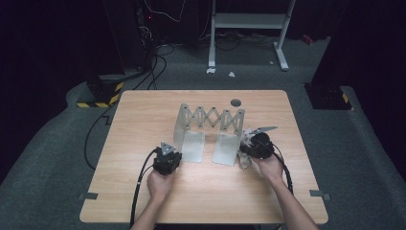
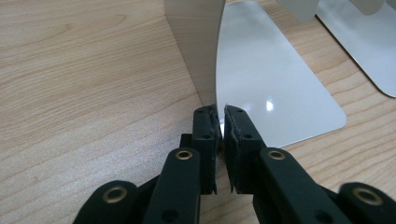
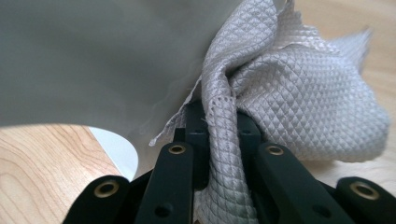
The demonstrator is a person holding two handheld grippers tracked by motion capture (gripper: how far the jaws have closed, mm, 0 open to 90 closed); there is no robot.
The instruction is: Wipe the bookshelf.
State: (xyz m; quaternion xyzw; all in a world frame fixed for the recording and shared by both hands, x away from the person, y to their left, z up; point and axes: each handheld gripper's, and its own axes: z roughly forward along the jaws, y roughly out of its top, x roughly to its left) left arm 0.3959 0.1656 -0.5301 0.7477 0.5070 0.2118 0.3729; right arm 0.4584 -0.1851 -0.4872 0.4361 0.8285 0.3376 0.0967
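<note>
Nearest my camera, two forearms reach onto the pale wooden table [image 1: 143,120]. My landmark is the grey metal expandable bookend rack [image 1: 210,120] with its scissor lattice, standing mid-table. My left gripper [image 2: 221,122] sits at the rack's left upright, its jaws pinched narrow on the thin edge of that curved metal plate, just beside the shiny base plate [image 2: 275,93]. My right gripper [image 3: 219,121] is at the rack's right upright, its jaws clamped on a crumpled grey quilted cloth [image 3: 299,93] pressed against that upright's grey face.
</note>
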